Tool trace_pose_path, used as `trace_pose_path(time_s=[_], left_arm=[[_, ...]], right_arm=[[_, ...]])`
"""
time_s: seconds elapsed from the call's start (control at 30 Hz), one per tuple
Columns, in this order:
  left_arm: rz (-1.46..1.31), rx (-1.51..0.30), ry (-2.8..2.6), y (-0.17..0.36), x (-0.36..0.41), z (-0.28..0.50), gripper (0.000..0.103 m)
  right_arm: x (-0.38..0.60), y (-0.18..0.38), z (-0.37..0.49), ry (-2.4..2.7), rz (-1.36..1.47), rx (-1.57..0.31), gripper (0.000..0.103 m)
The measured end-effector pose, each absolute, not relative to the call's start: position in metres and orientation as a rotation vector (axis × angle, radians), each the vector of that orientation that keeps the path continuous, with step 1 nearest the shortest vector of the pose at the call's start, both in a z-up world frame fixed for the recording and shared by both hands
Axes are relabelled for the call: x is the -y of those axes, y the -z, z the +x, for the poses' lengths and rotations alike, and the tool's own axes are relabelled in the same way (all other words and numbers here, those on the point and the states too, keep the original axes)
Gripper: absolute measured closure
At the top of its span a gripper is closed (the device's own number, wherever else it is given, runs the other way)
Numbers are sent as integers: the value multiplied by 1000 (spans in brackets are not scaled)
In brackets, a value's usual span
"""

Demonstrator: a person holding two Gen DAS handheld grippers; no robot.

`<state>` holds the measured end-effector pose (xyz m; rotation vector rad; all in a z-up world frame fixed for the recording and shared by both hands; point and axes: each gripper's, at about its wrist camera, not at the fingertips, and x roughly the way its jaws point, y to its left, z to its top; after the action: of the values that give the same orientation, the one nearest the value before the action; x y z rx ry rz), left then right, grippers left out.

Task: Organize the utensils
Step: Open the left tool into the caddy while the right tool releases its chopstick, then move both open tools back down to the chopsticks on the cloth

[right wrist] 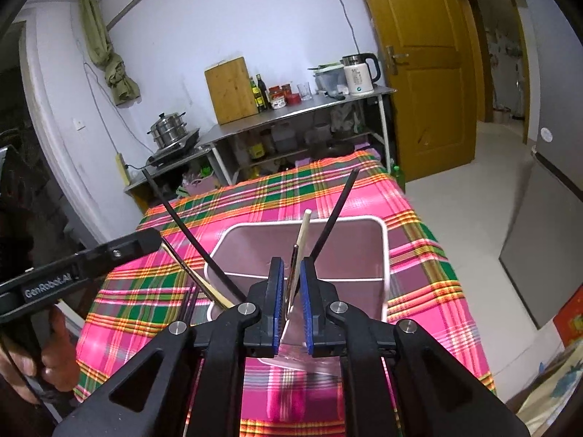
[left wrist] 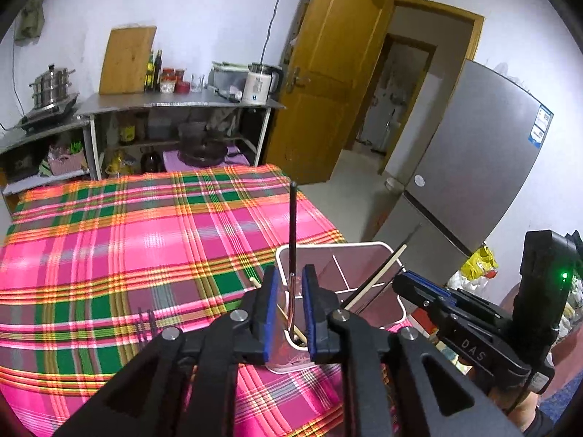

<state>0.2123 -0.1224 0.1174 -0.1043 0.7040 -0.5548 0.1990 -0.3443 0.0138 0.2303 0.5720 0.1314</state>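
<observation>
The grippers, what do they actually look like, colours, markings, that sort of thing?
Both are matte black plastic linkages with silver pivot bolts and blue pads lining the fingers. The right gripper, seen from the left wrist camera, bears white "DAS" lettering and a green indicator light. The left gripper, seen from the right wrist camera, reads "GenRobot.AI" in white. A bare hand grips its handle.

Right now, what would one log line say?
left gripper: around black chopstick | right gripper: around wooden chopstick | both over white divided holder | plaid tablecloth

- Home kitchen is indicated.
- Steamer pot (right wrist: 168,128) on induction cooker is seen.
- Kettle (right wrist: 361,72), cutting board (right wrist: 231,90), sauce bottles (right wrist: 259,93) are kept on steel shelf (right wrist: 291,114).
- Fridge (left wrist: 481,153) stands by wooden door (left wrist: 328,73).
</observation>
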Motion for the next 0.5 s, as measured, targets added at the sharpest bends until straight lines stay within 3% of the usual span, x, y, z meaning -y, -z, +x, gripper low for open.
trace_pose_path(time_s=[0.5], left_arm=[[-98, -618, 494, -128, 78, 155, 84]], right_arm=[[317, -37, 147, -172, 159, -499, 93]])
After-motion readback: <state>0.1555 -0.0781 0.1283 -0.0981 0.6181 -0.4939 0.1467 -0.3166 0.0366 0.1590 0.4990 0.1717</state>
